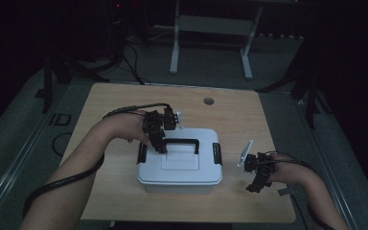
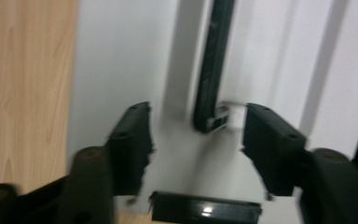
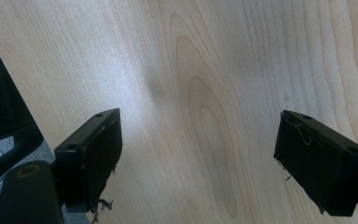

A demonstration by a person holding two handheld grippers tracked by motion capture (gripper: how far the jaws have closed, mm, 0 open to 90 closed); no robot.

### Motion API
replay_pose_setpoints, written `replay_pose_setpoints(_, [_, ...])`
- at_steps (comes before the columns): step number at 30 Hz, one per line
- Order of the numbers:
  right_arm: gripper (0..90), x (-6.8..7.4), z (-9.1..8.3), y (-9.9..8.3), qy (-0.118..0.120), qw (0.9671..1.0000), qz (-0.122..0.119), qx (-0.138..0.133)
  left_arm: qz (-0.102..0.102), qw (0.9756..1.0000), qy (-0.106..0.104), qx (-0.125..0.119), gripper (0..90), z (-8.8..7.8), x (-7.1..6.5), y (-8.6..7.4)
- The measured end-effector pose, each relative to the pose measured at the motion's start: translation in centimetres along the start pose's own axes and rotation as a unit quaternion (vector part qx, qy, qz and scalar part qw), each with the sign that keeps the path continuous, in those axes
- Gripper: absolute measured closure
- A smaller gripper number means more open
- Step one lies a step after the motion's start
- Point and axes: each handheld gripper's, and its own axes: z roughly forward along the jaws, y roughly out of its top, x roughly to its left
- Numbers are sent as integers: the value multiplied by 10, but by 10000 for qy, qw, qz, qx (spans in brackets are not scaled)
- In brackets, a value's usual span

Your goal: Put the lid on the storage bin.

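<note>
A white plastic box [image 1: 179, 167] with a black carry handle [image 1: 182, 142] and black side latches [image 1: 216, 153] sits mid-table. My left gripper [image 1: 159, 140] hangs over the handle's left end. In the left gripper view its jaws [image 2: 198, 116] stand apart on either side of the handle's end [image 2: 211, 70], and the pads do not press on it. The white lid [image 2: 121, 70] lies beneath, with a black latch [image 2: 205, 212] at the bottom edge. My right gripper [image 1: 257, 181] rests low over bare wood right of the box, open [image 3: 198, 154] with nothing between its fingers.
The wooden table [image 1: 124, 100] has a round cable hole [image 1: 209, 101] near its far edge. A white-legged desk frame [image 1: 175, 48] stands on the floor behind. Cables trail from both grippers along the forearms. Bare wood [image 3: 214, 70] lies under the right gripper.
</note>
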Motion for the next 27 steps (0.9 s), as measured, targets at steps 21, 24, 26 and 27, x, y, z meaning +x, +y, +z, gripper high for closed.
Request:
replay_pose_setpoints(21, [146, -2, 0, -3, -60, 9999, 73, -34, -734, 9894, 279, -1222, 15, 1, 0, -103])
replay_pose_setpoints(24, [146, -2, 1, -3, -73, 9999, 81, -40, -891, 9875, 180, -1289, 15, 4, -3, -119])
replay_pose_setpoints(26, [146, -2, 0, -3, -74, 9999, 89, -48, -931, 9867, 180, -1321, 15, 6, -5, -127])
replay_pose_setpoints(27, [146, -2, -1, -3, -72, 9999, 100, -65, -974, 9865, 179, -1306, 15, 8, -7, -133])
